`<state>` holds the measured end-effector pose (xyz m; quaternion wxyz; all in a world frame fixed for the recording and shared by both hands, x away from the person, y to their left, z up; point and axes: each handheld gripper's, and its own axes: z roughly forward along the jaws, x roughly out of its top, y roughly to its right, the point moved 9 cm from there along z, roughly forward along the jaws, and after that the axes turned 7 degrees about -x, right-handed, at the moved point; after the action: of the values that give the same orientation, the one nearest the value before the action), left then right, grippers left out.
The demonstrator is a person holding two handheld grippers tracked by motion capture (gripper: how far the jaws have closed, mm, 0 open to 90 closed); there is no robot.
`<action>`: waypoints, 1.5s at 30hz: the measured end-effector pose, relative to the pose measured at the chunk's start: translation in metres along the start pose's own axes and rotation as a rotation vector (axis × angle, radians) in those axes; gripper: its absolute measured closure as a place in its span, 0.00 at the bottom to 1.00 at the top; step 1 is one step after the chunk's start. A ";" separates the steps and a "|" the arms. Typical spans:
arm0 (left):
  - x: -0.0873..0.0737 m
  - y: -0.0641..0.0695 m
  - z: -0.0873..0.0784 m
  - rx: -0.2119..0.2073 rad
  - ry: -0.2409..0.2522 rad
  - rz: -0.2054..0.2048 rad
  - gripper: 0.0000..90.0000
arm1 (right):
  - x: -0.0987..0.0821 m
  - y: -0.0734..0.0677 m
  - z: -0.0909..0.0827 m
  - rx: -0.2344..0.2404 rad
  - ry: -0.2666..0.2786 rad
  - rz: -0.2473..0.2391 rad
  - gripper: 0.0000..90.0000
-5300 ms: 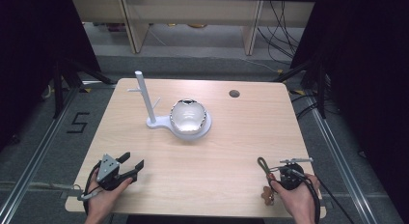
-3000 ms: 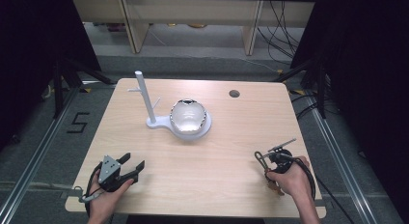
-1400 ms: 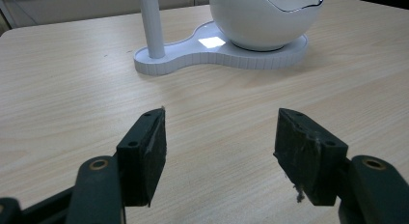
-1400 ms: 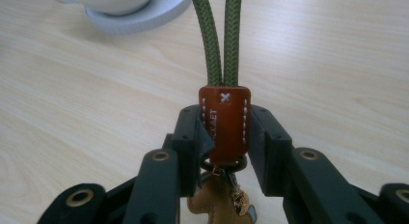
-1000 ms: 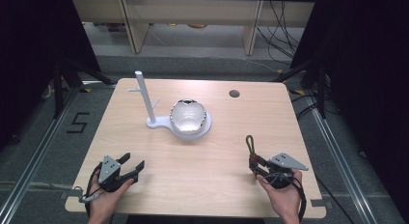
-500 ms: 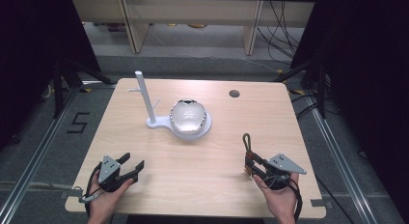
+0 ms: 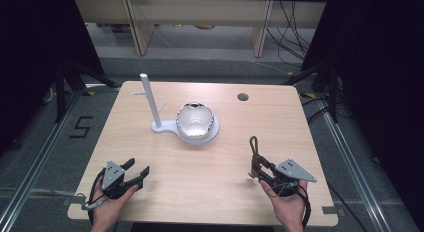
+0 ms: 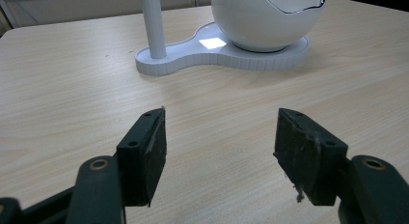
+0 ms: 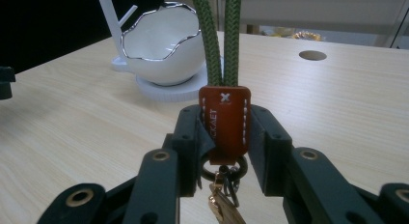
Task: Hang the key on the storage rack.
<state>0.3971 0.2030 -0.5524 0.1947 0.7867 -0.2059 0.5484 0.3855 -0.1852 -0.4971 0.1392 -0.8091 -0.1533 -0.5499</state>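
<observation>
A person sits at a light wooden surface (image 7: 210, 167) and holds a tool in each hand. The right gripper (image 7: 259, 171) is near the front right part of the surface, and its jaws are clamped on a keychain (image 9: 224, 122). The jaws press on both sides of the keychain's orange leather tab (image 9: 225, 119), which has white stitching and a small white cross on it. A loop of green rope (image 9: 220, 38) sticks up out of the tab, away from the jaws. In the high view the green rope loop (image 7: 254, 146) points toward the far side of the surface. Under the tab hangs a dark metal ring (image 9: 223, 169) with a gold-coloured clip (image 9: 223, 208). The left gripper (image 7: 137, 173) is near the front left corner, well apart from the right one. Its jaws are wide apart, with bare wood between them. In the middle of the surface stands a white stand (image 7: 167, 126) with a thin upright pole (image 7: 148, 99) that has small side pegs. On the same stand sits a white bowl shaped like a cracked eggshell (image 7: 196, 120) with a shiny wavy rim. The keychain is well apart from the stand. A small round hole (image 7: 243, 97) is in the surface near the far edge.
</observation>
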 end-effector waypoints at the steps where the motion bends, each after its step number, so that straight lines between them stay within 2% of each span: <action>1: 0.000 0.000 0.000 0.001 0.002 -0.001 0.39 | 0.001 0.000 0.000 0.003 0.005 -0.003 0.75; 2: 0.000 0.000 0.000 0.001 0.002 -0.004 0.39 | 0.001 -0.003 0.000 0.020 0.008 0.005 0.75; 5: 0.000 0.000 0.000 0.002 0.002 -0.004 0.39 | 0.002 -0.004 0.001 0.021 0.019 0.005 0.75; 6: 0.000 0.000 0.000 0.003 0.002 -0.006 0.39 | 0.002 -0.007 0.000 0.014 0.015 0.031 0.75; 8: 0.000 -0.001 -0.001 0.008 0.001 -0.007 0.39 | 0.002 -0.006 0.001 0.019 0.020 0.001 0.75; 12: 0.000 -0.001 -0.001 0.010 0.001 -0.004 0.39 | 0.003 -0.010 0.003 0.040 0.025 0.019 0.75; 13: 0.000 -0.001 -0.001 0.010 0.002 -0.005 0.39 | 0.003 -0.009 0.003 0.023 0.030 0.010 0.75; 16: 0.001 -0.001 0.000 0.004 0.013 -0.010 0.38 | 0.005 -0.011 0.003 0.037 0.042 0.015 0.75; 19: 0.000 -0.001 0.000 0.000 0.012 -0.018 0.38 | 0.008 -0.012 0.004 0.036 0.069 0.000 0.75; 23: 0.002 0.002 0.001 -0.006 0.015 -0.036 0.37 | 0.009 -0.016 0.003 0.049 0.066 -0.005 0.75; 24: 0.004 0.003 0.000 -0.005 0.013 -0.036 0.37 | 0.009 -0.018 0.004 0.063 0.067 0.008 0.75; 26: 0.005 0.005 0.000 -0.012 0.022 -0.036 0.37 | 0.010 -0.020 0.004 0.060 0.074 0.006 0.75; 29: 0.014 0.013 0.000 -0.047 0.043 -0.043 0.37 | 0.011 -0.023 0.005 0.069 0.079 0.008 0.75; 31: 0.017 0.017 -0.001 -0.052 0.035 -0.039 0.38 | 0.011 -0.023 0.005 0.058 0.074 0.002 0.75; 33: 0.024 0.026 0.001 -0.099 0.054 -0.037 0.39 | 0.013 -0.024 0.005 0.055 0.079 0.014 0.75; 35: 0.027 0.032 0.002 -0.120 0.043 -0.035 0.40 | 0.014 -0.024 0.006 0.054 0.085 -0.012 0.75; 36: 0.029 0.034 0.003 -0.129 0.044 -0.033 0.40 | 0.014 -0.027 0.007 0.077 0.083 0.006 0.75; 38: 0.033 0.038 0.005 -0.145 0.043 -0.028 0.40 | 0.014 -0.028 0.007 0.062 0.083 -0.005 0.75; 40: 0.035 0.041 0.006 -0.150 0.046 -0.032 0.40 | 0.013 -0.032 0.008 0.074 0.087 0.015 0.75; 41: 0.039 0.045 0.008 -0.167 0.050 -0.033 0.40 | 0.013 -0.032 0.009 0.075 0.079 -0.005 0.75; 43: 0.044 0.050 0.011 -0.185 0.065 -0.034 0.39 | 0.012 -0.034 0.009 0.069 0.077 0.007 0.75; 45: 0.048 0.054 0.012 -0.188 0.057 -0.022 0.39 | 0.012 -0.034 0.011 0.076 0.079 -0.005 0.75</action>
<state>0.3927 0.1463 -0.5070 0.2796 0.7511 -0.2423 0.5467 0.3849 -0.1485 -0.4875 0.1742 -0.7806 -0.1706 -0.5756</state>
